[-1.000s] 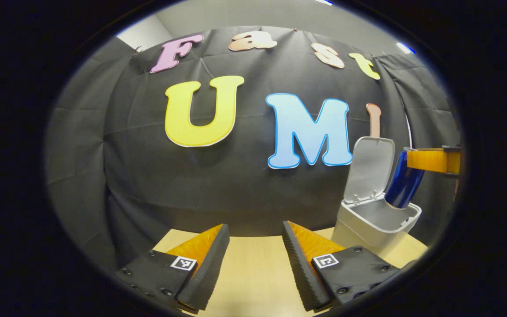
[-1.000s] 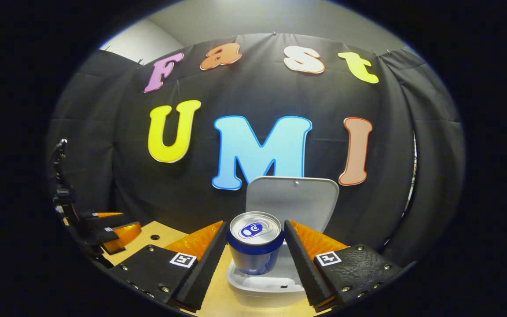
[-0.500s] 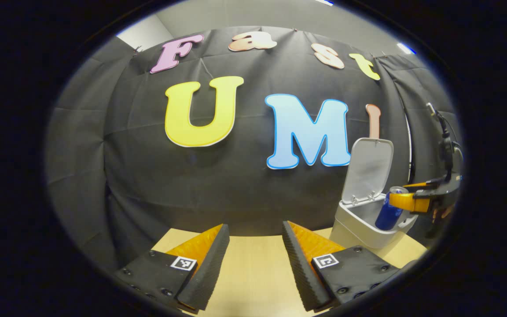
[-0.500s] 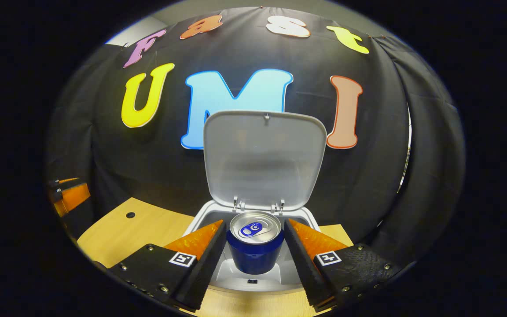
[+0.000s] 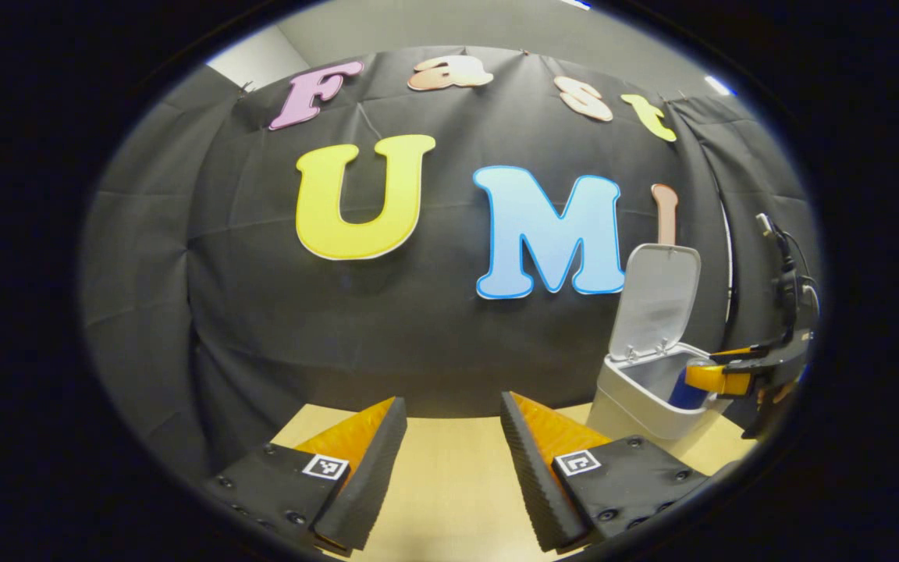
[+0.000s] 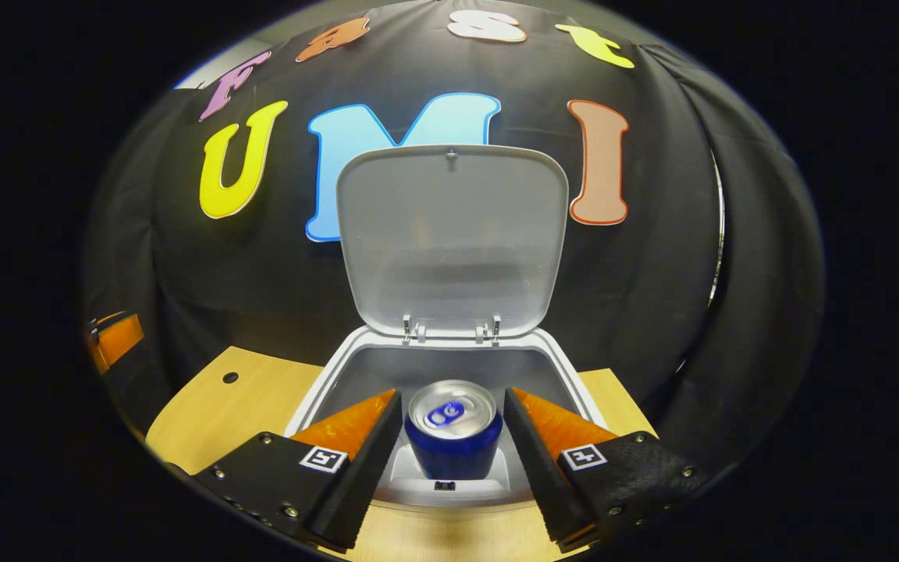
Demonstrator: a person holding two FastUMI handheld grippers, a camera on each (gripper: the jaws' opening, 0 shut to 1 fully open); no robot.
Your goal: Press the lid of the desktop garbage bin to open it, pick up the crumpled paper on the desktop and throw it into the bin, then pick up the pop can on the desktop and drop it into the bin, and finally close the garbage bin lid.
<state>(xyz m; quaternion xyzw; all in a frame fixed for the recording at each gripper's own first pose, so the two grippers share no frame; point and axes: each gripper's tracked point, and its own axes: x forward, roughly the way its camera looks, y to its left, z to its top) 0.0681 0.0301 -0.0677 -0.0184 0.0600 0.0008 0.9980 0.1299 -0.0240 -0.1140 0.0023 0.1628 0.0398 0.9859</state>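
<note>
**Now over the open bin, can low in the mouth**

Right gripper [image 6: 453, 437] reaching forward and angled down over the garbage bin [image 6: 325, 390], fingers [image 6: 364, 449] at either side of the pop can [image 6: 453, 429]. Whether both pads press on the can, or the can hangs free between them: cannot tell. Can upright, silver top up, blue body inside the bin's mouth, below the rim. Lid [image 6: 449, 234] tipped up and back on its hinges, standing nearly upright against the booth wall. Bin on the wooden desktop [image 6: 246, 398].

Left gripper [image 5: 449, 445] held level and low above the desktop [image 5: 449, 484], jaws apart, nothing between them. From there, bin [image 5: 637, 402] off to the right with lid [image 5: 656, 297] raised, can [image 5: 680, 390] a blue sliver at the rim beside the right gripper [image 5: 719, 375].
</note>
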